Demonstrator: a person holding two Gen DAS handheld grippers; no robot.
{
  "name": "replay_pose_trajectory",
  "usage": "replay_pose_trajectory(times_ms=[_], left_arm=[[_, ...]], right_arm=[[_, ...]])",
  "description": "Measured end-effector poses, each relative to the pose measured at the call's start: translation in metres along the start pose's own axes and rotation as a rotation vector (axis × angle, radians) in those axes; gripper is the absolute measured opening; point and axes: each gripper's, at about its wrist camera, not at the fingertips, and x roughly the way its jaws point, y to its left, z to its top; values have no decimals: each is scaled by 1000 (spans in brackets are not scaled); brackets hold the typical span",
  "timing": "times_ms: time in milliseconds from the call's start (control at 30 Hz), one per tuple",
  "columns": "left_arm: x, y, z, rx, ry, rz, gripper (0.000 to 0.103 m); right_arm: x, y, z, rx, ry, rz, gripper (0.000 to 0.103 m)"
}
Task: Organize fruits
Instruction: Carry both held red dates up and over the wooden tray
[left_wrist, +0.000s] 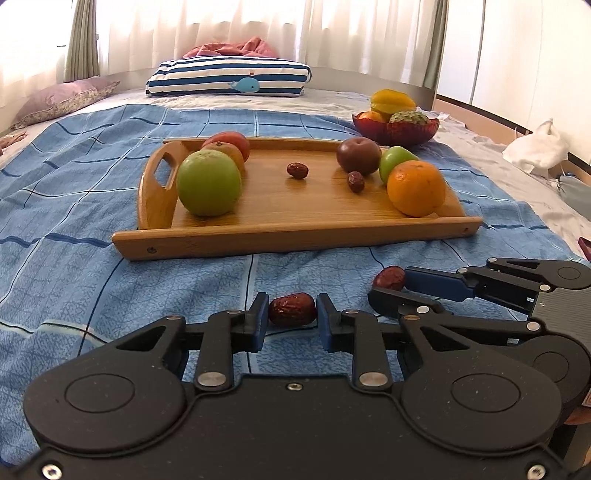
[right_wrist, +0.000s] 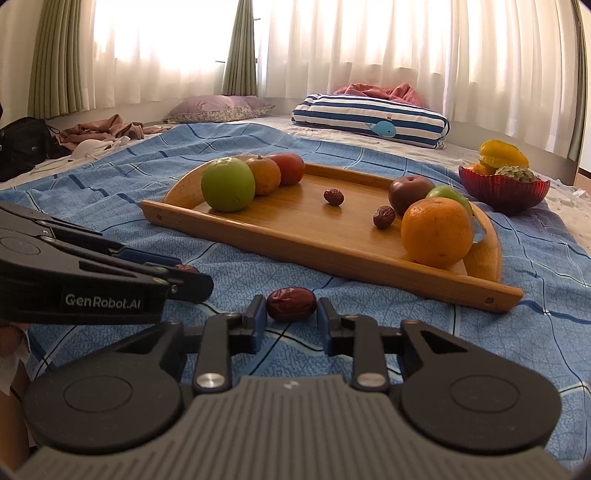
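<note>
A wooden tray (left_wrist: 295, 236) lies on the blue blanket. It holds a green apple (left_wrist: 208, 182), an orange (left_wrist: 415, 188), a dark plum (left_wrist: 358, 155), two dried dates (left_wrist: 297, 170) and other fruit. My left gripper (left_wrist: 291, 314) has its fingers against both ends of a red date (left_wrist: 292, 309) on the blanket. My right gripper (right_wrist: 291, 309) likewise grips another red date (right_wrist: 291, 303). In the left wrist view the right gripper (left_wrist: 388, 286) shows beside its date (left_wrist: 388, 277). The tray (right_wrist: 332, 251) lies just beyond both.
A red glass bowl (left_wrist: 397, 131) with starfruit and other fruit stands behind the tray's right end. A striped pillow (left_wrist: 229, 77) and a purple pillow (left_wrist: 62, 98) lie at the back under curtains. White cloth (left_wrist: 535, 149) lies at the right, a black bag (right_wrist: 22, 146) far left.
</note>
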Motion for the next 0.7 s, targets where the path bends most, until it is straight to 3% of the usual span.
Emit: replay_pose_trajectory(times_ms=[700], left_arm=[[3, -3, 23, 36, -25, 18, 26]], right_arm=[[-8, -3, 7, 74, -29, -15, 35]])
